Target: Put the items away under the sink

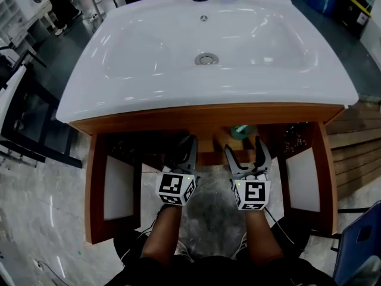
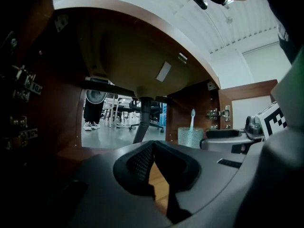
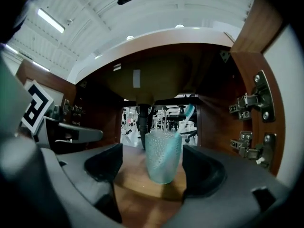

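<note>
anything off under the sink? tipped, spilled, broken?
Nothing stands out. The cup stands upright on the cabinet shelf, toothbrush leaning inside it. Right gripper has jaws apart either side of it, not touching; left gripper is shut, empty.

From my seat the head view is bright and even. Overhead light lays soft white glare on the sink [image 1: 149, 52], while the cabinet [image 1: 95, 177] beneath it drops into deep shadow. Both gripper views are dim inside, backlit by the bright room beyond. In the right gripper view a ceiling light strip [image 3: 50, 20] burns white, the cup [image 3: 163, 156] looks slightly soft, and the hinges [image 3: 249, 106] bow at the edge. The left hand-held gripper [image 2: 153, 148] fills its view close and blurred, with the picture's left border nearly black.
</note>
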Tool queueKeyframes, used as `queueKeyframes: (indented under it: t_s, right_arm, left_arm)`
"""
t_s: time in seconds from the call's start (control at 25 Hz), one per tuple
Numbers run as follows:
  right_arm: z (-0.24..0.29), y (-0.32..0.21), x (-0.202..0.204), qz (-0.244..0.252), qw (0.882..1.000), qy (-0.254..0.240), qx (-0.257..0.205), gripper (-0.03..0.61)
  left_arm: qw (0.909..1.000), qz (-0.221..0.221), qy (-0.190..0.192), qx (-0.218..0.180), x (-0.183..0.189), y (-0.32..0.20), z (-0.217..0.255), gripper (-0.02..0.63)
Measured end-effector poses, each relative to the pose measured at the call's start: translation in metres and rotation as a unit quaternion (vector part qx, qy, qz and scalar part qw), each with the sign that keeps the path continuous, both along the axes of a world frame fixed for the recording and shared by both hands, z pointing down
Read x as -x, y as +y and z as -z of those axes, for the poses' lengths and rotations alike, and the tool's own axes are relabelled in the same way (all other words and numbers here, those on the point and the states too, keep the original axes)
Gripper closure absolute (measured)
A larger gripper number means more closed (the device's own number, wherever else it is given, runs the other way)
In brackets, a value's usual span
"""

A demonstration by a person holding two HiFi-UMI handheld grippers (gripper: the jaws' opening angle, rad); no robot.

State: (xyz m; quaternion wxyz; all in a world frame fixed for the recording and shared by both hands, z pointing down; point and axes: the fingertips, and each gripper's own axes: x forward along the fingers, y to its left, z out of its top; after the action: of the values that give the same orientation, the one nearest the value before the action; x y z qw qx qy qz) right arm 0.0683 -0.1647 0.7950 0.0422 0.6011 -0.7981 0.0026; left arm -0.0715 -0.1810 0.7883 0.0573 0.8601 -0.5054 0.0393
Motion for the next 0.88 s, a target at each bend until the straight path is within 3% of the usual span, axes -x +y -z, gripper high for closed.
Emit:
queueKeyframes:
  t_s: [0.16,0.28,0.32,0.64,0.88]
  right_arm:
    - [0.013,0.018,0.014,0.017,1.0,0.005,-0.001,0.208]
    - [0.024,0.028,0.018,0.019,1.0,0.018,0.015,0.254]
    - [0.029,0.032,0.018,0.017,1.0,0.019,0.018,0.309]
    - [0.118,0.057,0.017,0.025,0.999,0.013,0.045,0.551]
    - [0.221,0.082,0.018,0.052,0.996,0.029,0.071,0.558]
  left_arm:
    - [0.9999,-0.01,0.007,-0.007,-0.003,0.015,0.006,0.595]
    - [0.9995,-0.029,0.011,-0.006,-0.01,0.027,0.017,0.595]
    - [0.9993,-0.036,0.011,-0.003,-0.012,0.032,0.021,0.595]
    - [0.9976,-0.05,0.022,0.042,-0.018,0.064,0.094,0.595]
    - [0.9945,-0.041,0.03,0.091,-0.016,0.092,0.182,0.595]
